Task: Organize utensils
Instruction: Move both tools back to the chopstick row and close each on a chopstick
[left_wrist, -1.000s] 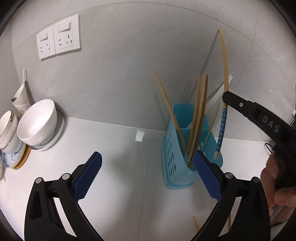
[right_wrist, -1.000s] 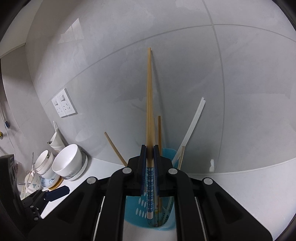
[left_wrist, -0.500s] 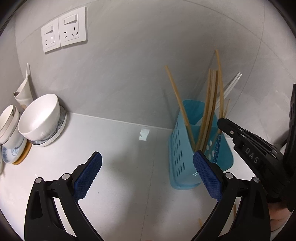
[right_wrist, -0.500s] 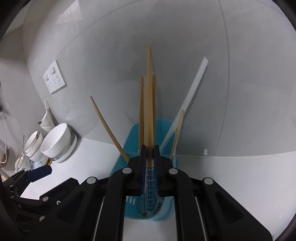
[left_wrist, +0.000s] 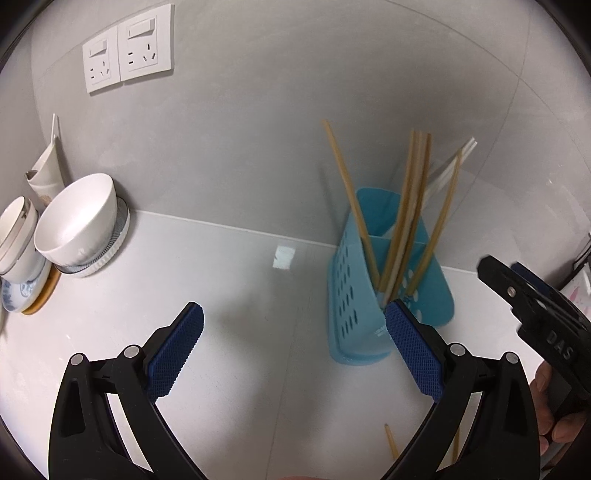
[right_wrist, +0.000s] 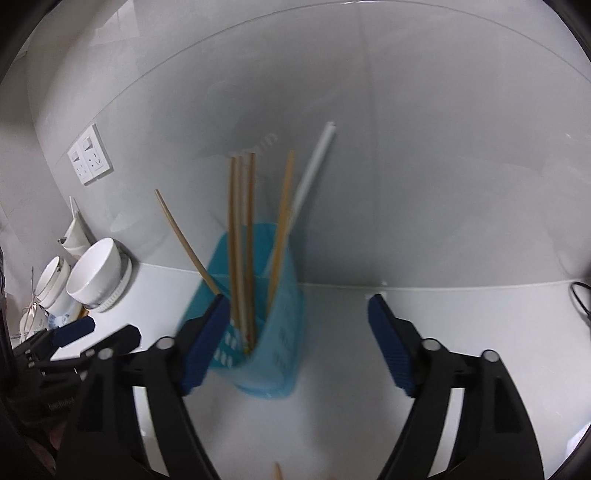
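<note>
A blue perforated utensil holder (left_wrist: 352, 306) (right_wrist: 275, 354) stands on the white counter by the wall, with several wooden chopsticks (left_wrist: 404, 218) (right_wrist: 242, 236) and a white one (right_wrist: 314, 170) upright in it. My right gripper (right_wrist: 297, 317) is just in front of the holder, its jaws opening, with nothing pressed between the pads; the holder shows between them. In the left wrist view that gripper (left_wrist: 517, 295) enters from the right. My left gripper (left_wrist: 293, 321) hangs open over the counter, its right pad near the holder. A loose chopstick tip (left_wrist: 391, 441) lies on the counter near me.
White bowls (left_wrist: 75, 225) and cups (left_wrist: 16, 236) are stacked on plates at the left by the wall. Wall sockets (left_wrist: 127, 48) sit above them. A dark cable (right_wrist: 580, 299) lies at the far right. A person's hand (left_wrist: 554, 413) holds the right gripper.
The right gripper came down over the holder, opened and let go of the blue-patterned chopsticks, which now stand in the holder. The left gripper stayed open and almost still.
</note>
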